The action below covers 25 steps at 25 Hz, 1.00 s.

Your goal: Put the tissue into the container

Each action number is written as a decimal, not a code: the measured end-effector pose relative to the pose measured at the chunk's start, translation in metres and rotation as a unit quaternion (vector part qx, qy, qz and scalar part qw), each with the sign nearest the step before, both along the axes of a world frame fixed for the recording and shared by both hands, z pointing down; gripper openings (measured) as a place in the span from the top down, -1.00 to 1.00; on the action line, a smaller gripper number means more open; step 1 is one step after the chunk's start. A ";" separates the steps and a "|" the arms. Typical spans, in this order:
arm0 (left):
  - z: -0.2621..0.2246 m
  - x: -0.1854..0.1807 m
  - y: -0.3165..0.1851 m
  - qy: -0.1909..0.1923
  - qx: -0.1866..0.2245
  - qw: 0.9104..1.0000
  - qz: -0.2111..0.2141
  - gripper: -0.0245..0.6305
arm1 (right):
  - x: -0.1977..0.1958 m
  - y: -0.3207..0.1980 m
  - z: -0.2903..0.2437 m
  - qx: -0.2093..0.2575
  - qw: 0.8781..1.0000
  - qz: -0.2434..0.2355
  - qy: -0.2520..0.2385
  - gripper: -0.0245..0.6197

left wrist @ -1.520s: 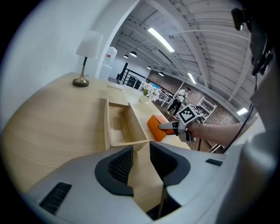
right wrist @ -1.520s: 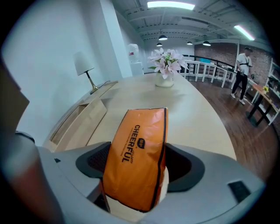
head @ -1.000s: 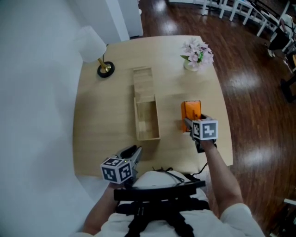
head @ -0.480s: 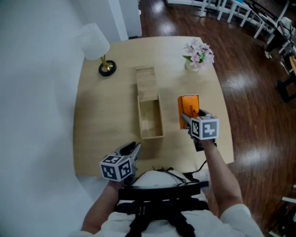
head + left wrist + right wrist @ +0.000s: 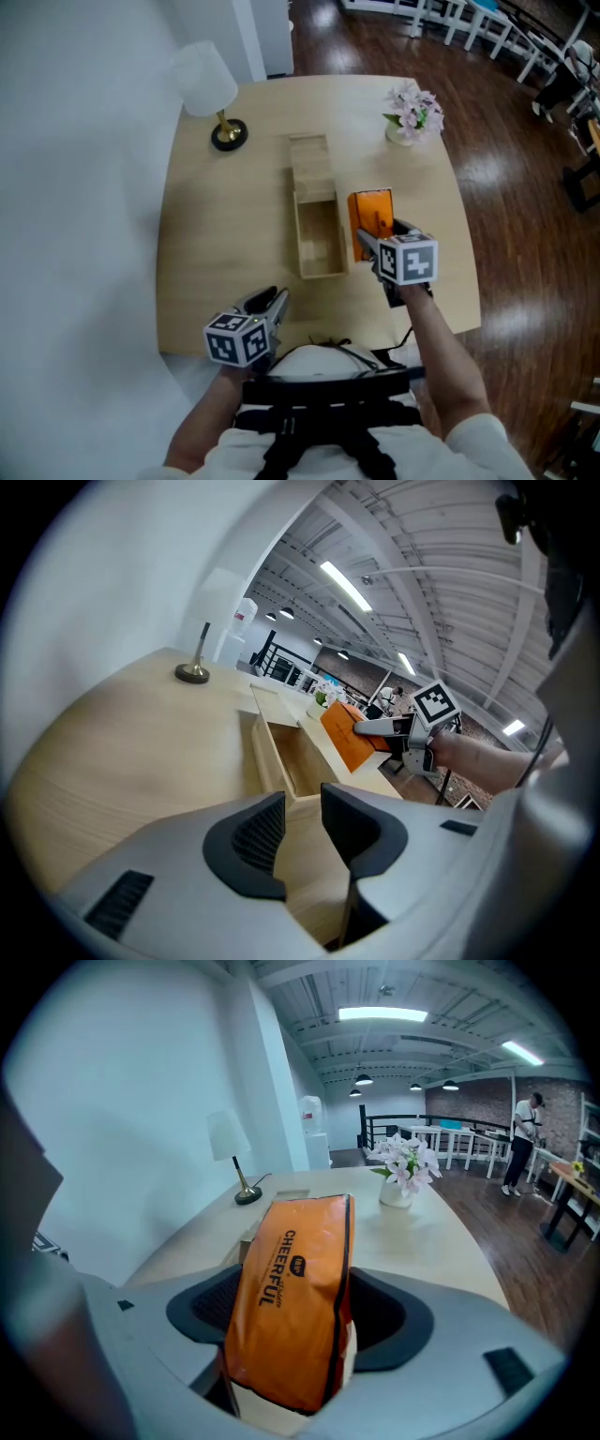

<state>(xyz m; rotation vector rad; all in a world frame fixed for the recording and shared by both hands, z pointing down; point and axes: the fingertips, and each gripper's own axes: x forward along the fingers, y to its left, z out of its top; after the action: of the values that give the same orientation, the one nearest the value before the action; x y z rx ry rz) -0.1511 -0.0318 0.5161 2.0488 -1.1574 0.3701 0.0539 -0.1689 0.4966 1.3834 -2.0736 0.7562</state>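
An orange tissue pack (image 5: pixel 367 208) hangs just right of the open wooden container (image 5: pixel 302 234), close to its right wall. My right gripper (image 5: pixel 378 232) is shut on the pack's near end, and the pack (image 5: pixel 295 1279) stands upright between both pads, filling the right gripper view. The container's lid (image 5: pixel 311 161) is slid back toward the far side, and the cavity shows nothing inside. My left gripper (image 5: pixel 272 302) hovers at the table's near edge, with a narrow bare gap between its pads (image 5: pixel 267 832). From there I see the container (image 5: pixel 281 761) and the pack (image 5: pixel 345 738).
A white table lamp (image 5: pixel 208 84) stands at the far left corner of the table (image 5: pixel 216 244). A vase of pink flowers (image 5: pixel 412 111) sits at the far right corner. Dark wooden floor lies to the right, with chairs (image 5: pixel 487 23) beyond.
My right gripper has carried the orange pack leftward, closer to the container's right wall. The left gripper has stayed at the near edge.
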 end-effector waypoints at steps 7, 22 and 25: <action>0.003 -0.020 0.005 0.001 -0.002 1.000 -0.001 0.55 | -0.045 0.000 -0.001 0.001 1.000 -0.021 -0.007 -0.19; 0.009 -0.064 0.009 -0.001 -0.010 1.000 -0.008 0.55 | -0.114 -0.002 0.028 -0.020 0.999 -0.042 -0.002 -0.18; 0.010 -0.069 0.006 0.000 -0.010 1.000 -0.008 0.55 | -0.117 -0.006 0.034 -0.023 0.999 -0.030 -0.011 -0.18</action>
<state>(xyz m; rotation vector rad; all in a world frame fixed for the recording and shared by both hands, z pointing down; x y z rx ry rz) -0.2198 -0.0254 0.5259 2.0206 -1.1657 0.3728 -0.0632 -0.1752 0.5304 1.2878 -2.0913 0.7913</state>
